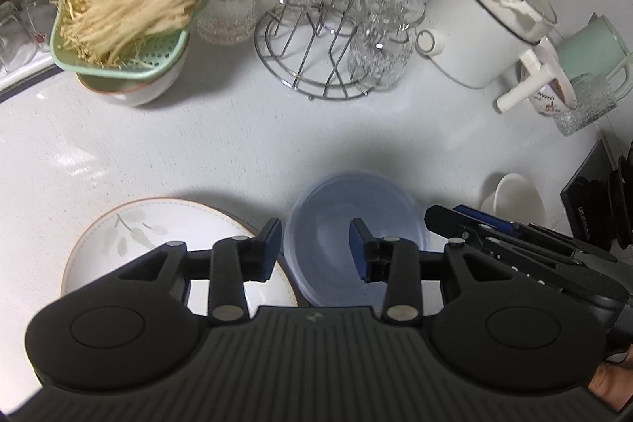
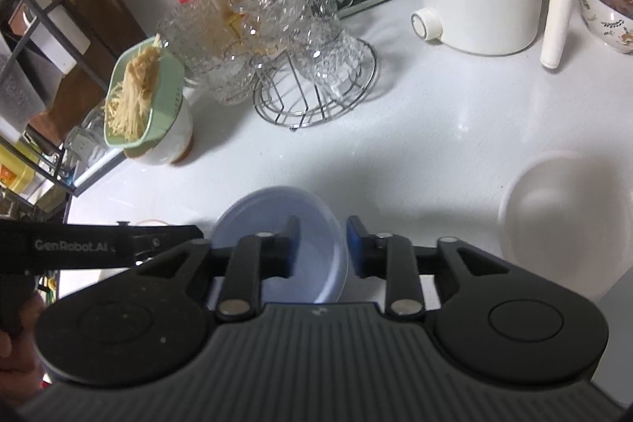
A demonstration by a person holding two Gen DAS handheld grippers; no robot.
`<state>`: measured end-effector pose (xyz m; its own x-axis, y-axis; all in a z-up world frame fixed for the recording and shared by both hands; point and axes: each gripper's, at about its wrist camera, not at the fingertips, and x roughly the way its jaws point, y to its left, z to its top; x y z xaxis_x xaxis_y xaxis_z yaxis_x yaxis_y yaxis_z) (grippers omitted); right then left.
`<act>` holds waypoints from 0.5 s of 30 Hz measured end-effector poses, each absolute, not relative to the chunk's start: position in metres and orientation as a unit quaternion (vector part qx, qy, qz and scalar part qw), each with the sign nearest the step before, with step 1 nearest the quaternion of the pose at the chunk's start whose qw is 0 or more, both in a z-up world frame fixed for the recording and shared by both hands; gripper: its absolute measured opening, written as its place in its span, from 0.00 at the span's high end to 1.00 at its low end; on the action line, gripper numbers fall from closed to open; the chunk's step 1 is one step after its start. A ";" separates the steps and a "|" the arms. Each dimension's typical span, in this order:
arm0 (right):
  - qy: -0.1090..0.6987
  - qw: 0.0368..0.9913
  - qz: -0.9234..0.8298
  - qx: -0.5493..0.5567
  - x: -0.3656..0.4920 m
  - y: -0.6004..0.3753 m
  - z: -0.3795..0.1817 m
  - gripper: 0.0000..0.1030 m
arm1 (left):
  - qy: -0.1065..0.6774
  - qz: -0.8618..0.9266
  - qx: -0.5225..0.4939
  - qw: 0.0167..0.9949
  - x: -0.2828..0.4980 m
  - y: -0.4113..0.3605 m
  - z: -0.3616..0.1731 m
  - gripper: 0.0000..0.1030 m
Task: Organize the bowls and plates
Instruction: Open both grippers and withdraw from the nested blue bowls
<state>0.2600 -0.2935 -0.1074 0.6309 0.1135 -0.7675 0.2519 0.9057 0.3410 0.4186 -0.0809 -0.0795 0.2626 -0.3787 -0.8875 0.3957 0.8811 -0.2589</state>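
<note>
Hovering over the white counter [image 1: 198, 145], the left gripper [image 1: 316, 248] held its jaws wide with nothing between them; the leaf-patterned plate [image 1: 130, 236] lay under its left finger and the blue translucent bowl [image 1: 332, 220] ahead of the gap. The right gripper [image 2: 318, 244] straddled that bowl's [image 2: 277, 212] right rim, jaws apart, perhaps not touching. A white bowl [image 2: 561, 220] sat well right of them.
</note>
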 end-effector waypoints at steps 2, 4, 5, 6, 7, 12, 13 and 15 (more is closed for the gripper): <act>0.422 0.880 -0.041 0.216 0.259 -0.296 -0.102 0.62 | 0.549 -0.246 0.007 0.799 0.417 -0.080 -0.072 0.58; 0.415 0.884 -0.042 0.214 0.258 -0.297 -0.095 0.62 | 0.541 -0.249 0.005 0.803 0.416 -0.080 -0.064 0.58; 0.411 0.886 -0.043 0.211 0.257 -0.297 -0.092 0.62 | 0.536 -0.251 0.004 0.806 0.415 -0.081 -0.059 0.58; 0.407 0.889 -0.044 0.207 0.256 -0.297 -0.088 0.62 | 0.532 -0.253 0.004 0.808 0.413 -0.081 -0.055 0.58; 0.403 0.891 -0.044 0.204 0.255 -0.298 -0.084 0.62 | 0.528 -0.255 0.003 0.810 0.412 -0.081 -0.051 0.58; 0.379 0.904 -0.049 0.189 0.248 -0.300 -0.064 0.62 | 0.502 -0.267 0.000 0.823 0.403 -0.083 -0.029 0.58; 0.373 0.907 -0.049 0.189 0.246 -0.301 -0.060 0.62 | 0.496 -0.270 -0.001 0.825 0.401 -0.083 -0.025 0.58; 0.357 0.914 -0.053 0.186 0.241 -0.302 -0.051 0.62 | 0.480 -0.282 0.008 0.831 0.398 -0.085 -0.015 0.58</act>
<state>0.2406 -0.3016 -0.0512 0.7396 0.0354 -0.6721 0.2300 0.9252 0.3018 0.3979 -0.0849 -0.0150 0.3811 -0.4607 -0.8015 0.4757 0.8411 -0.2573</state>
